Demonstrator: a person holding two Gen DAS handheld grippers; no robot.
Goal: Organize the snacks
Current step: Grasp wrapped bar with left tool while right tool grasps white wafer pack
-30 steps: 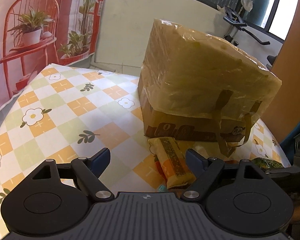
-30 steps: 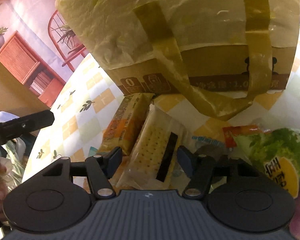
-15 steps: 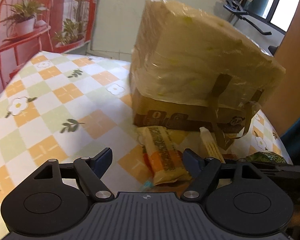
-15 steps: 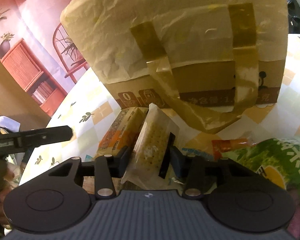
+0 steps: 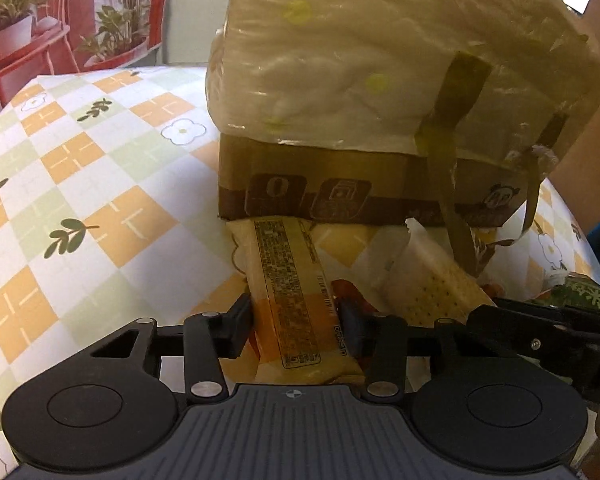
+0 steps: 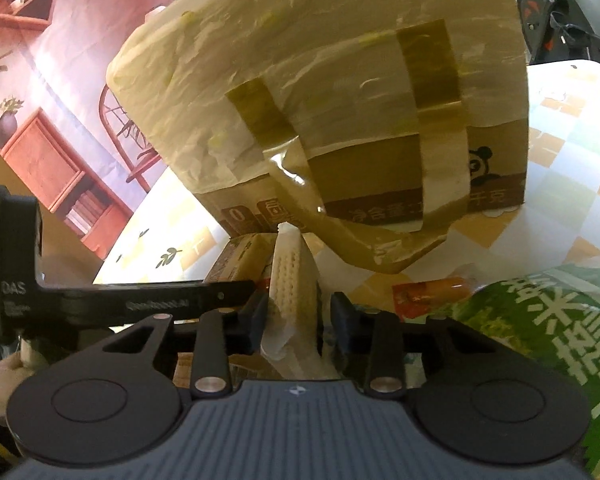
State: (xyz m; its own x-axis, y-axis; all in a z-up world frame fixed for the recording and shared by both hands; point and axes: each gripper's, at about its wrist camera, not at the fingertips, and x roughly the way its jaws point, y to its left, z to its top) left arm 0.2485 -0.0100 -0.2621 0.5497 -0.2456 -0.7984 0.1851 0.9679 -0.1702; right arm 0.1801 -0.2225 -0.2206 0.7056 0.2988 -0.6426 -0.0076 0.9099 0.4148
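Observation:
My left gripper (image 5: 296, 320) is shut on a yellow-orange biscuit pack (image 5: 290, 280) lying on the checked tablecloth (image 5: 80, 184), in front of a cardboard box lined with a yellowish plastic bag (image 5: 380, 80). My right gripper (image 6: 298, 316) is shut on a clear cracker pack (image 6: 292, 280), held on edge and tilted up toward the same box (image 6: 340, 100). The cracker pack also shows in the left wrist view (image 5: 432, 280), right of the biscuit pack. The biscuit pack (image 6: 236, 256) lies left of the crackers in the right wrist view.
A green snack bag (image 6: 540, 320) and a small red-orange packet (image 6: 428, 292) lie to the right of my right gripper. The bag's olive handles (image 6: 436, 120) hang down the box front. The left gripper's body (image 6: 100, 300) sits close at the left.
Both grippers moved forward toward the box. The left gripper closed on the biscuit pack. The right gripper, closed half a second ago, has lifted and turned the cracker pack on edge.

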